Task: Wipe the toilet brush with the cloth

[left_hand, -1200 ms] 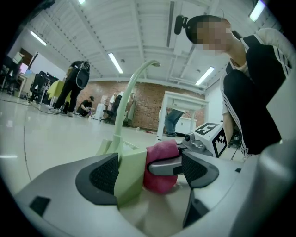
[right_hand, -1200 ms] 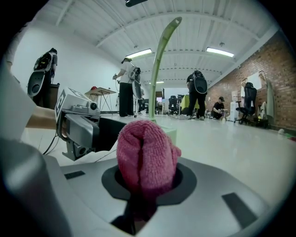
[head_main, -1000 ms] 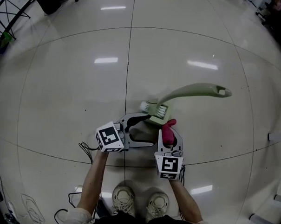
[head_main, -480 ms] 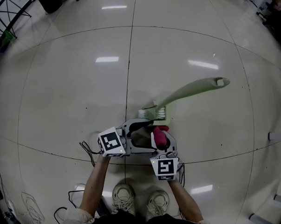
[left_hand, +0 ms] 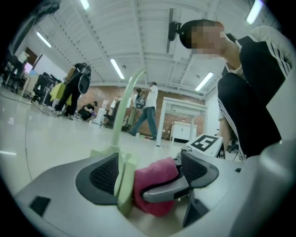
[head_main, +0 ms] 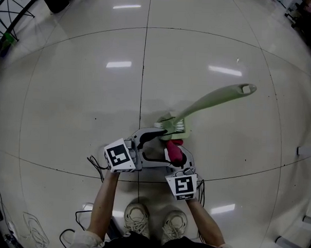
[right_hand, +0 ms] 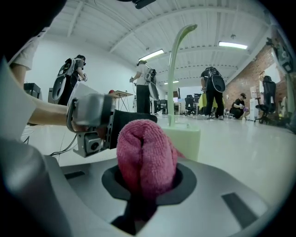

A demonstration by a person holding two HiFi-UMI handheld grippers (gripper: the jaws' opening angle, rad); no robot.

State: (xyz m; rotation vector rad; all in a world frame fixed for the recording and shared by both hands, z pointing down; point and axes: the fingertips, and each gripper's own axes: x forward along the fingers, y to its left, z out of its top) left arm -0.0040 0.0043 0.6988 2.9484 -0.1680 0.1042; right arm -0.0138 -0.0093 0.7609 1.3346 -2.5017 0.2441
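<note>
One toilet brush (head_main: 208, 102), one cloth (right_hand: 145, 152), two grippers.
Your right gripper (right_hand: 145, 181) pinches the pink cloth. Your left gripper (left_hand: 148, 172) has its jaws spread. Between them, the pale green brush stands against one pad, and the cloth touches its other side.

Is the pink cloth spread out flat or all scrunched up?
Scrunched up. The cloth is a folded wad pinched in the right gripper's shut jaws, with no flat part showing.
</note>
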